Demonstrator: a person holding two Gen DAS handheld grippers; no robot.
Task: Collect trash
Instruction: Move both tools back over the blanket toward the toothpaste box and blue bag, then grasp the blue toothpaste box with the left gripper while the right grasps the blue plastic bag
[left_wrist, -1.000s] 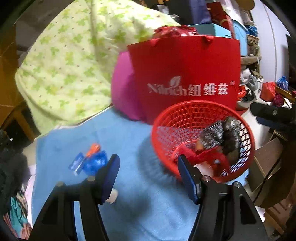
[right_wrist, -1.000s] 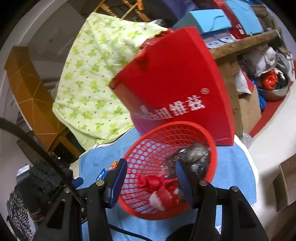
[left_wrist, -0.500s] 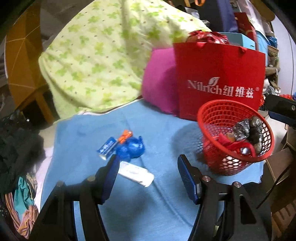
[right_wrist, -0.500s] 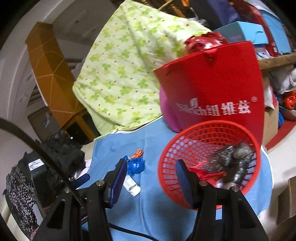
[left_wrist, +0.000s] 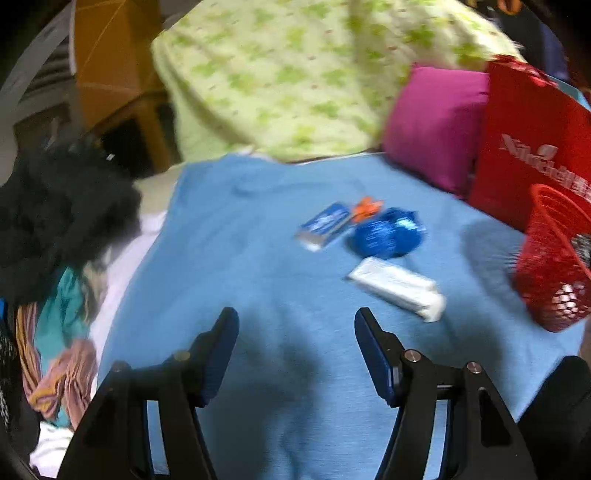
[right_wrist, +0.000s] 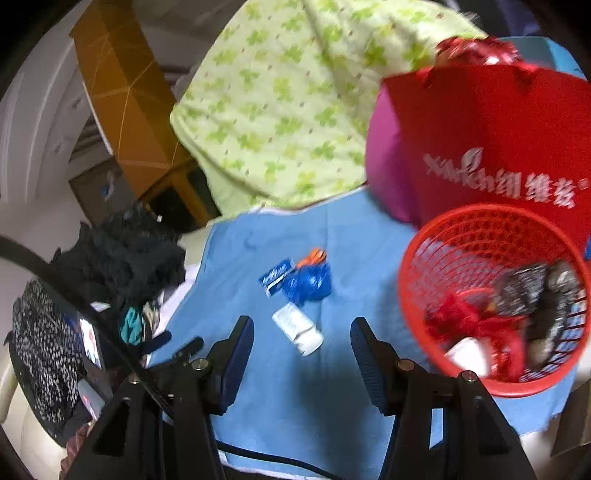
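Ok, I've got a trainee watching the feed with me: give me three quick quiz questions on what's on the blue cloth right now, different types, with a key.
1. True or false: the red basket already holds trash.
2. Multiple choice: of the loose items, which lies nearest the right gripper? A) white packet B) crumpled blue wrapper C) orange scrap
3. Fill in: both grippers, including the left gripper, hold ____.

Key: 1 true, wrappers and red scraps lie inside. 2 A. 3 nothing; both sets of jaws stand open and empty over the blue cloth.
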